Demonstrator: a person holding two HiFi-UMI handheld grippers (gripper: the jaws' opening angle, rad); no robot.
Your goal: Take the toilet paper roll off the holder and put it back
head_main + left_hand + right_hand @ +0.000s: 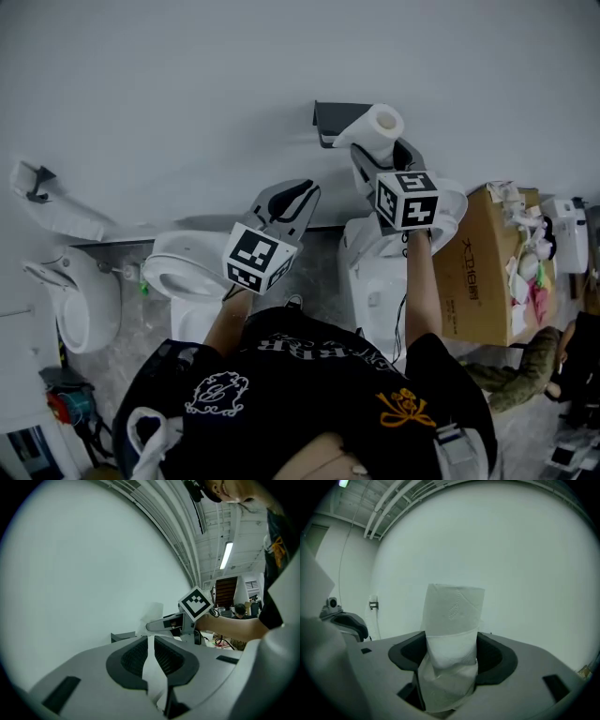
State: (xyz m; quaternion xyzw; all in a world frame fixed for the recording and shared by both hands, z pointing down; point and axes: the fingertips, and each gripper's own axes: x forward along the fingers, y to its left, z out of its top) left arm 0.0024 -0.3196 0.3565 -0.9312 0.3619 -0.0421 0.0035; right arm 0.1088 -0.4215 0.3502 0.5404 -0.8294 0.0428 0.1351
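right gripper (373,142): clamped on toilet paper roll (384,122), just beside wall holder (328,120) | left gripper (292,197): lower, near toilet (178,267) | cardboard box (473,272): right edge

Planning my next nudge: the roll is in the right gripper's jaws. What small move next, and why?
Probably ease the right gripper left: its jaws clamp the toilet paper roll, which sits just right of the wall holder, apparently not yet seated on it.

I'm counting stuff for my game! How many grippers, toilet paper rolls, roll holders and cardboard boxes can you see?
Grippers: 2 (left gripper, right gripper)
Toilet paper roll: 1, held in the right gripper
Holder: 1, on the wall
Cardboard box: 1
Total: 5
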